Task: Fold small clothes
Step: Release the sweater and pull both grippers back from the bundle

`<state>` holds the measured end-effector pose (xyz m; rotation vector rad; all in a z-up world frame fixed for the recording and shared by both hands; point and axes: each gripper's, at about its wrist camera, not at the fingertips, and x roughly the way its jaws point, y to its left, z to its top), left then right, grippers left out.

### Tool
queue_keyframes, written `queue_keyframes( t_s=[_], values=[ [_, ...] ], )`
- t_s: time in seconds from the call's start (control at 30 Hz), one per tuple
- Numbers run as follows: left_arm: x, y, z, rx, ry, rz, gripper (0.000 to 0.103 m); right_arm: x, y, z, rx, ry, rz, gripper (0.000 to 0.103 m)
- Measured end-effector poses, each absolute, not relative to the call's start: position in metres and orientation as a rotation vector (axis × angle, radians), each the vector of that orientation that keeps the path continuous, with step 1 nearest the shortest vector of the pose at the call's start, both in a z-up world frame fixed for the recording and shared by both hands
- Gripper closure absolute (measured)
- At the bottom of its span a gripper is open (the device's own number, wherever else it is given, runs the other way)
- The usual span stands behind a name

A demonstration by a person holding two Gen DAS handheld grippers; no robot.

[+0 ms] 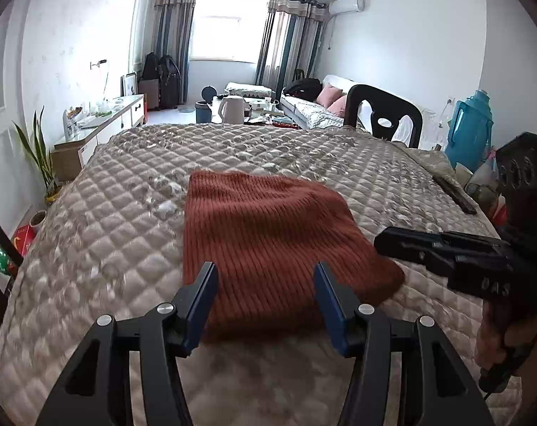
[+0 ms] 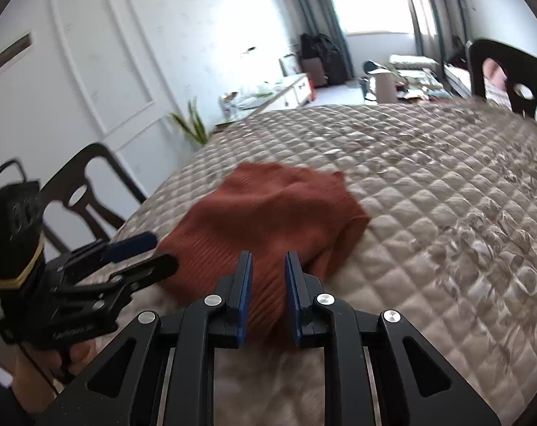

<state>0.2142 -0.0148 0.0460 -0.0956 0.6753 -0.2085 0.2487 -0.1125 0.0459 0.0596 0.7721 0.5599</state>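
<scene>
A rust-red ribbed knit garment (image 1: 268,234) (image 2: 268,213) lies folded on the beige quilted bed cover (image 1: 108,230) (image 2: 428,195). My left gripper (image 1: 266,277) is open, its blue pads wide apart just over the garment's near edge and gripping nothing. In the right wrist view it shows at the left (image 2: 140,252), beside the cloth. My right gripper (image 2: 268,269) has its blue pads close together, and knit cloth from the near edge fills the gap between them. From the left wrist view its dark fingertips (image 1: 380,243) sit at the garment's right edge.
A black chair (image 1: 382,113) stands past the bed's far right corner, and another (image 2: 87,191) at its left side. A teal thermos (image 1: 469,131) and clutter sit to the right. A dark flat bar (image 1: 453,191) lies on the right edge. A plant (image 1: 41,156) stands left.
</scene>
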Motion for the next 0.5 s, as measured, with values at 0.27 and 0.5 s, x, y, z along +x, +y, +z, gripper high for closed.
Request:
queue_keyframes(
  t_s=[0.27,0.5],
  values=[
    [0.208,-0.031,0.03,-0.052,0.715,-0.154,0.045,0.248,-0.114,0.02,0.041,0.86,0.516,0.084],
    [0.192,-0.029,0.032,-0.054,0.723,-0.143,0.045,0.227,-0.122,0.026,0.018,0.843,0.517,0.084]
  ],
)
